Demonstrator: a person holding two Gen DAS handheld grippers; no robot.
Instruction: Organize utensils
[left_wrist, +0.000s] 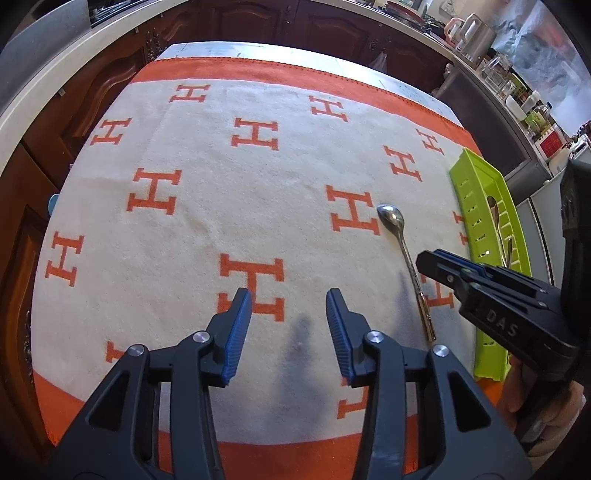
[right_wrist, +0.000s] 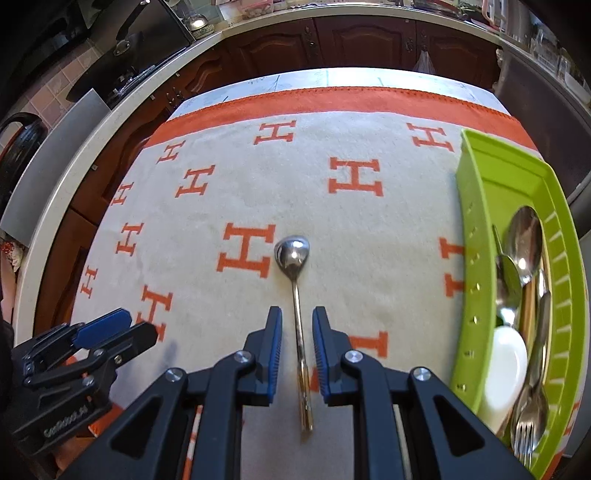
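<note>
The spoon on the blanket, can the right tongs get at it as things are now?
Probably yes. The right tongs are open with the spoon handle lying between the fingers, nothing covering it. The green tray sits off to the side, clear.

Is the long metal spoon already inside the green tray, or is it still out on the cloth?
Out. The spoon lies flat on the cloth, left of the green tray, between the open right tool's fingers.

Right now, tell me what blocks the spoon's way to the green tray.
Nothing visible. The spoon lies between the open right gripper jaws; only bare blanket separates it from the green tray, whose near wall it must clear.
</note>
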